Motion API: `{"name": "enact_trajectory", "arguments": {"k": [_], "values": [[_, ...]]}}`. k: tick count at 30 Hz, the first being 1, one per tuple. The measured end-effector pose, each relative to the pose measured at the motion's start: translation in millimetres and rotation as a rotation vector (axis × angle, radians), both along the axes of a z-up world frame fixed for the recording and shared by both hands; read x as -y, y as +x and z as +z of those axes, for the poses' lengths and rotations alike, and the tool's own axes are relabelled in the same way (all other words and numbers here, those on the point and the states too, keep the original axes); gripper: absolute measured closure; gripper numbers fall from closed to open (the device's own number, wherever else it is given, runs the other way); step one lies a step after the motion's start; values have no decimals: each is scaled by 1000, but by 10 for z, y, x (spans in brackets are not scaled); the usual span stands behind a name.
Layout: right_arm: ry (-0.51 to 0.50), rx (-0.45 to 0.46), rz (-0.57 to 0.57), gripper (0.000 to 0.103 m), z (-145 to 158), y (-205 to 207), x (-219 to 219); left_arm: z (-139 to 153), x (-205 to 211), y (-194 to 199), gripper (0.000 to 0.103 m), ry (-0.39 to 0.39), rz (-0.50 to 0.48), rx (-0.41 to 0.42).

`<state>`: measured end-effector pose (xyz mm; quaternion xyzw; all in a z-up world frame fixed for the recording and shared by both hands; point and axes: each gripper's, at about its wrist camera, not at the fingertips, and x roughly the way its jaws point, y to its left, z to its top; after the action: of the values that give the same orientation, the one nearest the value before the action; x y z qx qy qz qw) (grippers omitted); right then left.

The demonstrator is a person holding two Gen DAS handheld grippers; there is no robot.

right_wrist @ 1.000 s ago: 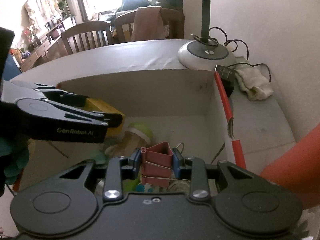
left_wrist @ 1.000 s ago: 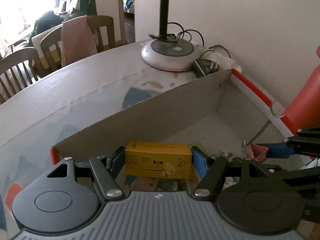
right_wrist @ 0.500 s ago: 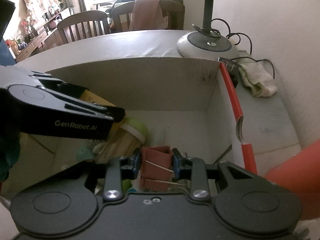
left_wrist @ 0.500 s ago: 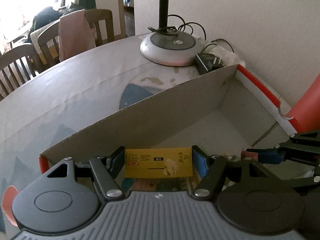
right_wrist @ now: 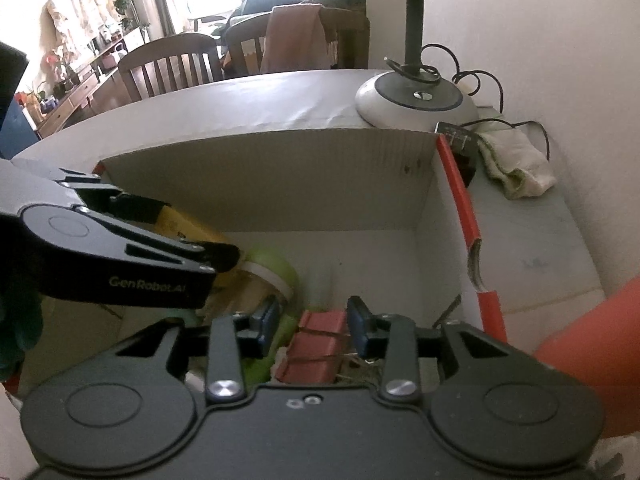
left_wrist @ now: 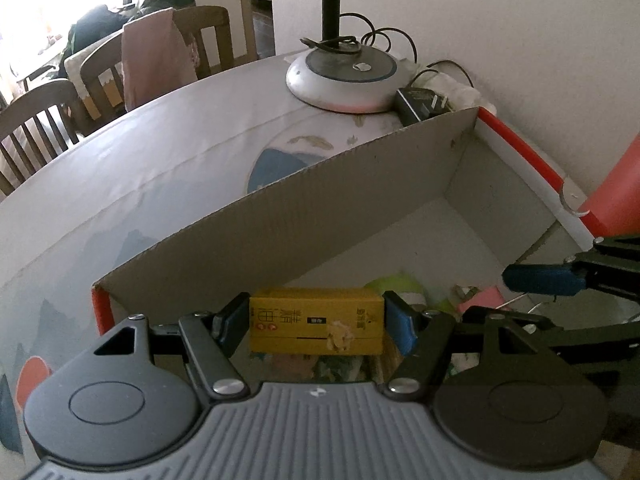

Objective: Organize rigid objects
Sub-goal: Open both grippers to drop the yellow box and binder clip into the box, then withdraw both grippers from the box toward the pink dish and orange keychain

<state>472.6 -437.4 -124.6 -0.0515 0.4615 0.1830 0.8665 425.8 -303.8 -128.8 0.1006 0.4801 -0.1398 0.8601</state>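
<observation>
My left gripper point(left_wrist: 316, 322) is shut on a yellow carton point(left_wrist: 316, 310), held just inside the near left part of an open cardboard box point(left_wrist: 320, 220). From the right wrist view the carton point(right_wrist: 180, 224) shows between the left fingers point(right_wrist: 216, 256). My right gripper point(right_wrist: 313, 320) stands open low in the box point(right_wrist: 280, 184). A red-pink binder clip point(right_wrist: 320, 344) lies tilted between its fingers, with a gap on the left side. In the left wrist view the clip point(left_wrist: 482, 298) sits under a blue right finger point(left_wrist: 540, 280). A green-lidded jar point(right_wrist: 276, 264) lies beside it.
A lamp base point(left_wrist: 344, 76) with cables, a black charger point(left_wrist: 420, 104) and a folded cloth point(right_wrist: 516, 164) sit on the table beyond the box, near the wall. Wooden chairs point(right_wrist: 172, 60) stand behind the table. An orange-red shape point(right_wrist: 580, 360) fills the right edge.
My right gripper went lower into the box and its fingers spread, letting go of the binder clip. My left gripper kept hold of the yellow carton and moved slightly.
</observation>
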Motion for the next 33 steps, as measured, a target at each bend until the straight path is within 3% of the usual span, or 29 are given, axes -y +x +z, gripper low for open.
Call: {"name": "enact_trajectory", "arguments": {"k": [13, 23, 33], "values": [[40, 18, -2, 56, 188, -273, 73, 114, -108, -244, 32, -24, -4, 5], [66, 26, -2, 55, 324, -510, 11, 350, -258, -556, 32, -76, -22, 63], [111, 62, -11, 45, 535, -776, -148, 637, -547, -842, 32, -126, -37, 128]]}}
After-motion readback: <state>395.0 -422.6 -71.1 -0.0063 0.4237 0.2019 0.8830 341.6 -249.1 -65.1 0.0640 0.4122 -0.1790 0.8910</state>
